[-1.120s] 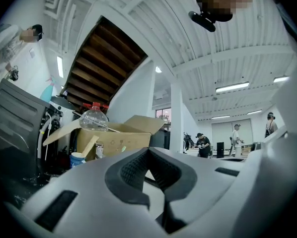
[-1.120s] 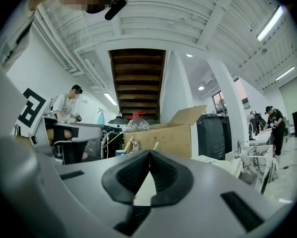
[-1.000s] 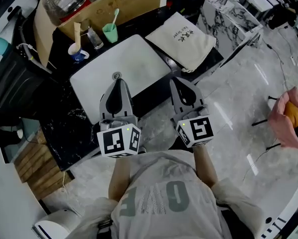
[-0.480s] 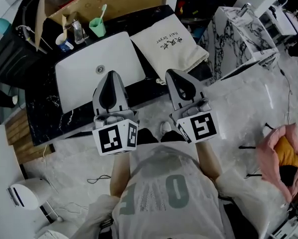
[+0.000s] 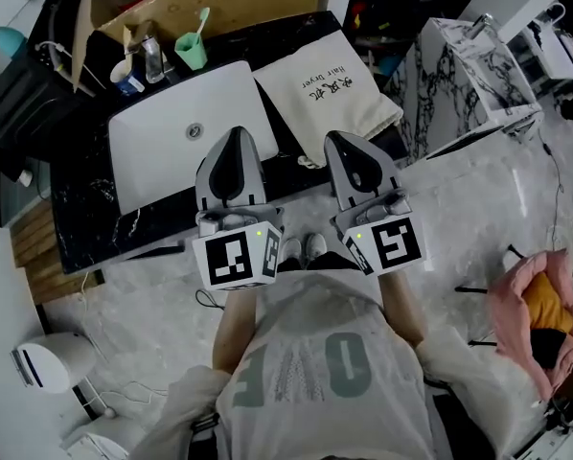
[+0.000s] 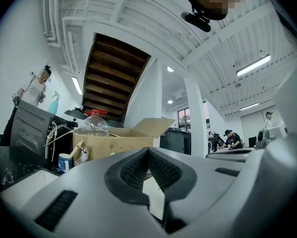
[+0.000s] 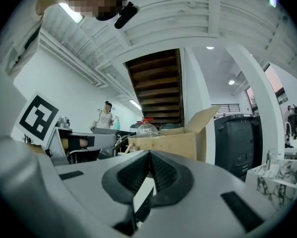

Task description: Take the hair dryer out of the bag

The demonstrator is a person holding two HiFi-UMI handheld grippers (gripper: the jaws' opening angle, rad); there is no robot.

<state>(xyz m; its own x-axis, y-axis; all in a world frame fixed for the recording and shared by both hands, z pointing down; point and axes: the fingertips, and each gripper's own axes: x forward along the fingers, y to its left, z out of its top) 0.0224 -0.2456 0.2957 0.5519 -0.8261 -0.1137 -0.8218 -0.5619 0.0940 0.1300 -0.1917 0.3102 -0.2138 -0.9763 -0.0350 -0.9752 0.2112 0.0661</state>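
Both grippers, the left gripper [image 5: 237,140] and the right gripper [image 5: 347,147], have their jaws pressed together on nothing and hover at mid-frame, short of the black counter [image 5: 85,204]. Our cream cloth bag [image 5: 327,86] lies flat at upper centre, beside the white sink [image 5: 162,147]. We cannot see the hair dryer (presumably inside). We judge that pinching only loose cloth could drag the whole bag off the counter's near edge, or the dryer could catch in the mouth.
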